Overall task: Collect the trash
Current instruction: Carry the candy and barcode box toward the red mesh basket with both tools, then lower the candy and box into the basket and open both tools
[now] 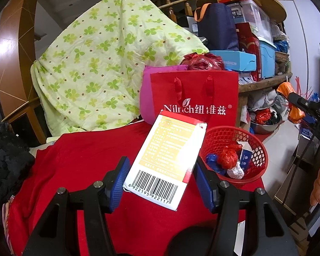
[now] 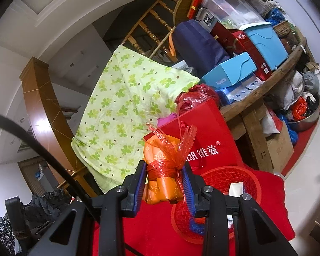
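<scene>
Red cloth [image 1: 85, 170] is covering the surface while your left gripper [image 1: 160, 183] is pinching a barcoded box [image 1: 164, 160] beside the red basket [image 1: 260, 149]; your right gripper [image 2: 164, 183] is clamping an orange bundle [image 2: 160, 183]. Try centring each over the basket before releasing.

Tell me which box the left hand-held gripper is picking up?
Find the big red paper bag with white writing on the red cloth. Just before it, beside the red mesh basket, the left hand-held gripper holds a flat carton. It alone shows a black barcode.
</scene>
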### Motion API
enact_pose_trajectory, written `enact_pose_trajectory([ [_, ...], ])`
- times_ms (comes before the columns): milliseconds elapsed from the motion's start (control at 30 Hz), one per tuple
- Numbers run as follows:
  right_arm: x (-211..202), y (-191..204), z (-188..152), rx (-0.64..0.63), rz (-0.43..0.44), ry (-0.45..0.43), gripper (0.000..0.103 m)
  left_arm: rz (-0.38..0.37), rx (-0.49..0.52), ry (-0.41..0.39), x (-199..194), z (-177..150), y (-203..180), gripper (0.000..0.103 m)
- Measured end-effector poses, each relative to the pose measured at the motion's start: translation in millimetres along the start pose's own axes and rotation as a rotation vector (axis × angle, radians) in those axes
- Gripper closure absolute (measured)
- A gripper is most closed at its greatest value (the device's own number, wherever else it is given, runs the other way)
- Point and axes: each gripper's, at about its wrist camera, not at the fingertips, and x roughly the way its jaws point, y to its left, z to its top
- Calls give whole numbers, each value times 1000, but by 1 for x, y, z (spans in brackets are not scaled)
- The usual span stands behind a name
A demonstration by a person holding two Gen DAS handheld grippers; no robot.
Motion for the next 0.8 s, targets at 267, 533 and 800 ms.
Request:
enact_pose_trajectory([
  [267,1,-21,-2,33,-19,4,67,-88,16,24,12,0,-21,41],
  [533,7,-49,-4,84,-36,25,67,-179,32,57,32,1,-50,41],
  [800,15,-77,-7,133,-56,50,67,-251,49,86,62,7,-80,41],
])
